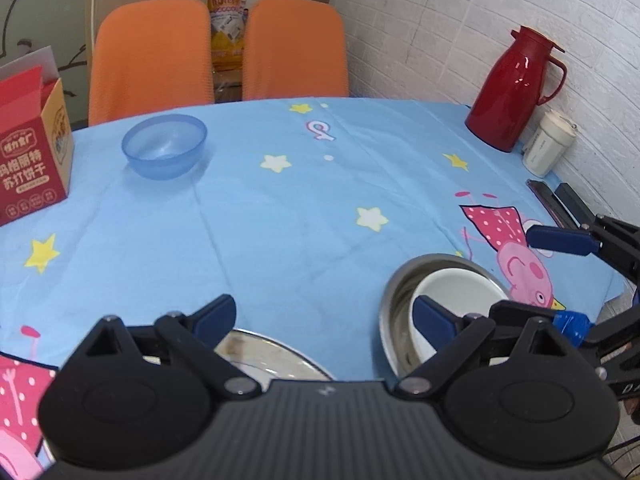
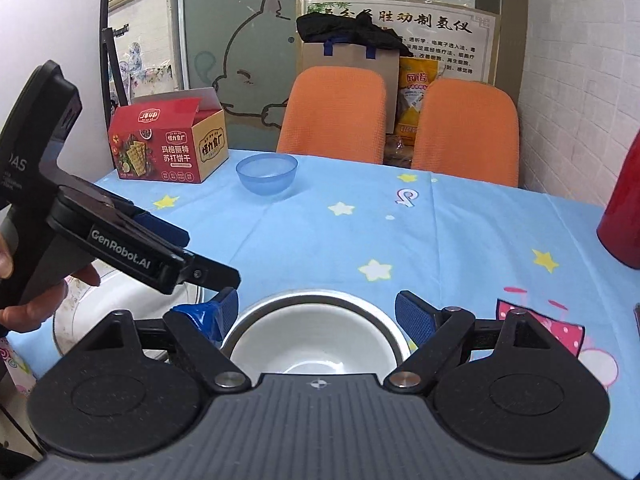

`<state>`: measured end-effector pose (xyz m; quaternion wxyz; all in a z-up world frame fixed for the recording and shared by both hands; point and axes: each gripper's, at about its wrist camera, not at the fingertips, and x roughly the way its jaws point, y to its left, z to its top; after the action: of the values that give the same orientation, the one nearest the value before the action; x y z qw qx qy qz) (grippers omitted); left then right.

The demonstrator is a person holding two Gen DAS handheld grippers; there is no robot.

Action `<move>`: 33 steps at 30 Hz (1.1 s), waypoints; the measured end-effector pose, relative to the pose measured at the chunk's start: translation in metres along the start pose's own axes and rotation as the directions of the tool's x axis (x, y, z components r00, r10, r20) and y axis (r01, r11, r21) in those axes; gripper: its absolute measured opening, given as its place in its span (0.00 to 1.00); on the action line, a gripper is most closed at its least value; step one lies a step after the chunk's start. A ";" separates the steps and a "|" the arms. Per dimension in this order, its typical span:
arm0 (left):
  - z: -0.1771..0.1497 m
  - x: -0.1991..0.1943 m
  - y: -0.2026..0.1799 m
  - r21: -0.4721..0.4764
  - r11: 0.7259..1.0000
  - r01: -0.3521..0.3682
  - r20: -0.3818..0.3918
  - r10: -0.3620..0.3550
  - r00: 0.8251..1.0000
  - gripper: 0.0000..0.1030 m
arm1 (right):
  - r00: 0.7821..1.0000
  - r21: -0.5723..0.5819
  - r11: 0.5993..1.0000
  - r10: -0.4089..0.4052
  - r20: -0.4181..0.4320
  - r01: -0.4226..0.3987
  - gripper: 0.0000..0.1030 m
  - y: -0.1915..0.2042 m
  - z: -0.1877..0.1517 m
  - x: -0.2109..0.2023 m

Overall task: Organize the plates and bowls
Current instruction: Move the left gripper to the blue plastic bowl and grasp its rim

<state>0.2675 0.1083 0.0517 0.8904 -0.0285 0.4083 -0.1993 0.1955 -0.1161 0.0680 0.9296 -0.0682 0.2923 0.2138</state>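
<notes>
A white bowl (image 2: 304,340) sits nested inside a steel bowl (image 2: 304,298) near the table's front edge; both also show in the left wrist view, the white bowl (image 1: 452,284) inside the steel bowl (image 1: 400,300). My right gripper (image 2: 316,316) is open and empty, its fingers either side of the bowls' rim. My left gripper (image 1: 324,320) is open and empty above a steel plate (image 1: 272,356). A blue plastic bowl (image 1: 165,146) stands at the far left, also in the right wrist view (image 2: 267,172).
A red cracker box (image 1: 32,160) stands at the far left, a red thermos (image 1: 514,92) and a white cup (image 1: 548,148) at the far right by the wall. Two orange chairs (image 1: 220,52) stand behind the table. The blue tablecloth (image 1: 300,220) covers the table.
</notes>
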 end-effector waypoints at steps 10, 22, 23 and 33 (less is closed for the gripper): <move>0.067 0.000 0.099 -0.128 0.975 -0.182 0.057 0.191 0.980 0.92 | 0.997 -0.232 0.971 0.049 -0.066 -0.063 0.70 0.020 0.075 0.078; 0.137 0.120 0.157 -0.279 0.932 -0.232 -0.040 0.230 0.972 0.93 | 0.966 -0.161 0.971 0.142 -0.217 -0.179 0.70 0.033 0.112 0.243; 0.138 0.125 0.157 -0.277 0.930 -0.240 -0.043 0.237 0.971 0.93 | 0.965 -0.150 0.972 0.143 -0.222 -0.179 0.70 0.032 0.111 0.251; 0.141 0.155 0.170 -0.267 0.929 -0.255 -0.064 0.246 0.967 0.92 | 0.956 -0.088 0.980 0.152 -0.253 -0.179 0.71 0.038 0.108 0.290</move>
<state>0.5189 0.1899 -0.0018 0.8898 -0.0958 0.4453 -0.0263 0.4483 0.0488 -0.0098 0.8601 -0.1204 0.3971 0.2969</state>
